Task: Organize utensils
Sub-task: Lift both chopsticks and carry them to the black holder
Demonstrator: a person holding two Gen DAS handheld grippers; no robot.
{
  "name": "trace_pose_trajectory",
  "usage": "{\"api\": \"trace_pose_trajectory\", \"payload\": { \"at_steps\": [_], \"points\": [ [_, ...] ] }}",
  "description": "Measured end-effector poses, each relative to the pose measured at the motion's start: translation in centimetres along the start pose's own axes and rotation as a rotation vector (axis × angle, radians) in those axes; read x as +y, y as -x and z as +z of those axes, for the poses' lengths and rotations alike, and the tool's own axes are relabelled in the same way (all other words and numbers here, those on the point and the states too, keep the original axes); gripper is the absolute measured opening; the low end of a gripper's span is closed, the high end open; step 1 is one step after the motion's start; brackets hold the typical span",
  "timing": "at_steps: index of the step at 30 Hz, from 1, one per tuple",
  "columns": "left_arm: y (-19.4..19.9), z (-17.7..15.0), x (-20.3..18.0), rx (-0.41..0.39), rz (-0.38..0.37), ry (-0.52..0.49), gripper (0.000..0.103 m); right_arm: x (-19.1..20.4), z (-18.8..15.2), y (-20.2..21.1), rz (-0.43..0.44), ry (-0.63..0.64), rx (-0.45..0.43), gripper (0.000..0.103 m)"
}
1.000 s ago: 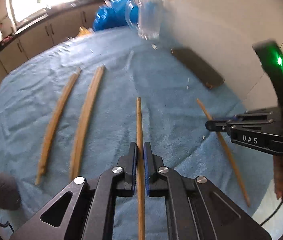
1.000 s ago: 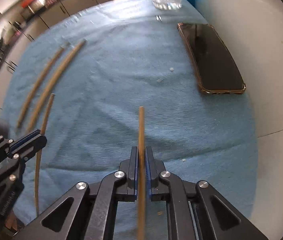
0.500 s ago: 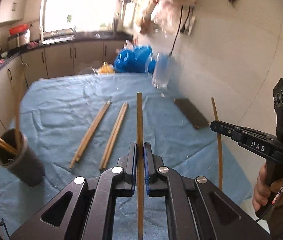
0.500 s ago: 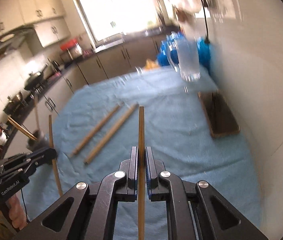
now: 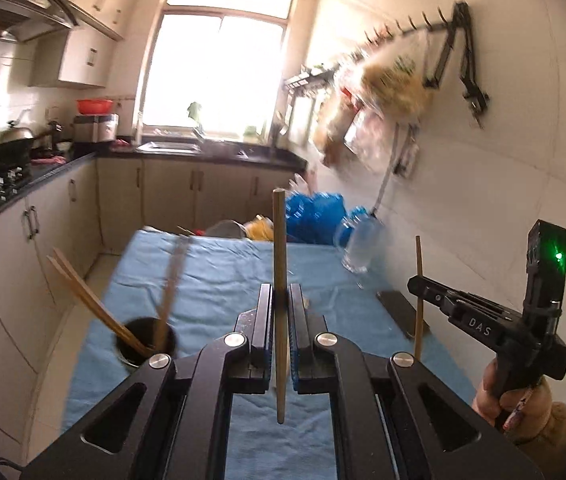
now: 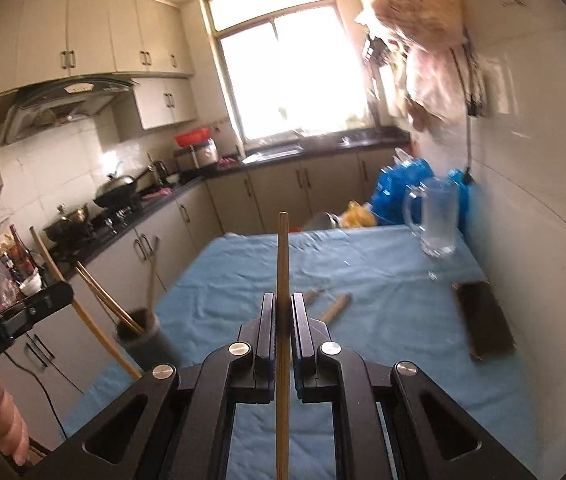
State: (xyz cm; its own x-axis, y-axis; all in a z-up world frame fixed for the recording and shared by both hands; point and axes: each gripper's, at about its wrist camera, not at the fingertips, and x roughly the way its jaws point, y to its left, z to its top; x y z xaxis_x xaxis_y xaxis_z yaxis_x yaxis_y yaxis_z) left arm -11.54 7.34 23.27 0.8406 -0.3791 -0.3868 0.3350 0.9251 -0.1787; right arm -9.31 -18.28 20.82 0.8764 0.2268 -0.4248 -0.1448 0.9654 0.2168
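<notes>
Chopsticks are the task's things: the left gripper [image 5: 281, 344] pinches one chopstick [image 5: 280, 264] upright, raised above the blue cloth [image 5: 223, 280]; the right gripper [image 6: 282, 340] pinches a second stick [image 6: 283, 256] the same way; a dark cup [image 5: 145, 338] at the cloth's left edge holds more sticks [image 5: 83, 296], leaning; two sticks [image 6: 337, 308] lie mid-cloth; a phone [image 6: 483, 316] rests near the cloth's right edge; a glass mug [image 6: 437, 220] stands at its far right corner.
</notes>
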Motion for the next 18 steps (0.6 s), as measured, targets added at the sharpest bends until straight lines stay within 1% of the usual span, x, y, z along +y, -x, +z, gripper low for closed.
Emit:
{"api": "trace_pose_trajectory", "payload": {
  "at_steps": [4,6,9,13,15,18],
  "points": [
    [1.7,1.6,2.7,-0.037,0.064,0.017,0.006,3.1,1.9,-1.8,0.058,0.001,-0.052,0.007],
    [2.2,2.5,4.4,-0.052,0.094,0.035,0.006,5.5,3.0,-3.0,0.098,0.007,-0.079,0.007],
    [2.0,3.8,6.6,-0.063,0.135,0.055,0.006,8.5,4.2,-5.0,0.156,0.011,-0.098,0.007],
    [1.2,5.0,9.0,-0.077,0.169,0.066,0.006,12.9,5.5,-8.3,0.236,0.004,-0.108,0.007],
    [0.5,5.3,10.0,-0.080,0.179,0.072,0.006,14.6,6.0,-10.0,0.253,0.008,-0.119,0.007],
    [-0.9,5.4,11.4,-0.069,0.184,0.087,0.006,16.5,6.4,-11.9,0.248,0.009,-0.154,0.007]
  ]
}}
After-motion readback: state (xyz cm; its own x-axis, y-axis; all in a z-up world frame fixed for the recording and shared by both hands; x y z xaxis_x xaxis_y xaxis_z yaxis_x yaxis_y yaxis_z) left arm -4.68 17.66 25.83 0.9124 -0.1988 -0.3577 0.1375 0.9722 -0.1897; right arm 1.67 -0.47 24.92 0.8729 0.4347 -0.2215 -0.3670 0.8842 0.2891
